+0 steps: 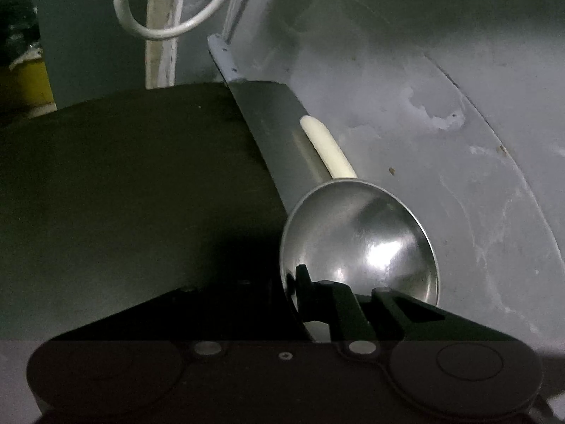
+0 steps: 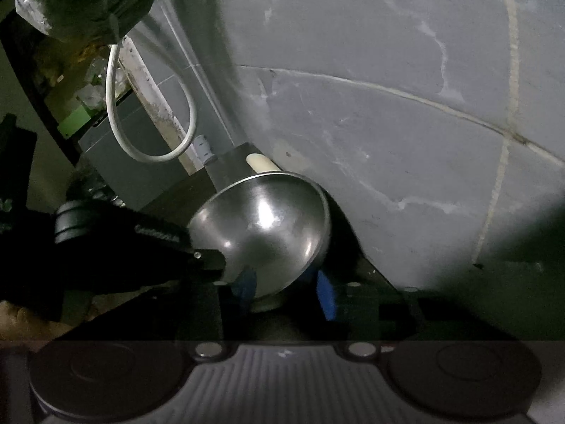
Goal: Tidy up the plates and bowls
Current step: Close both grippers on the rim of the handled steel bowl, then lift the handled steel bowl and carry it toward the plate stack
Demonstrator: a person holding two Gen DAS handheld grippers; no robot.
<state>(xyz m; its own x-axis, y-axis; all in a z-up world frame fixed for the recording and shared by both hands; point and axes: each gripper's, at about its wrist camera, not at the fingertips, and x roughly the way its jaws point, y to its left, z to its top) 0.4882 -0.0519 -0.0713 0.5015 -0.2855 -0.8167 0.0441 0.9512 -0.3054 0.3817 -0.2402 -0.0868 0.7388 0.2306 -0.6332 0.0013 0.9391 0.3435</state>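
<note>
grey tiled wall (image 2: 388, 106) with pale grout lines fills the background of both views, and a dark counter (image 1: 123, 183) spreads out toward 9 o'clock in the left wrist view. at 12 o'clock a white cable (image 1: 166, 31) loops in front of a stained white pipe (image 1: 164, 35). a steel bowl (image 1: 360, 243) sits tilted at the counter's edge against the wall, its shiny hollow facing the cameras, with a cream-coloured stick (image 1: 328, 148) lying just behind it toward 12 o'clock.

the left gripper (image 1: 339, 289) has its black fingers pressed nearly together, pinching the bowl's near rim at about 6 o'clock of the bowl. in the right wrist view the same gripper reaches in from 9 o'clock and clamps the rim there.

the right gripper (image 2: 286, 286) holds its blue-padded fingers (image 2: 326, 291) on either side of the bowl's lower edge at 6 o'clock; one pad lies inside the hollow, the other outside. whether they actually press on the metal cannot be told in the dim light.
</note>
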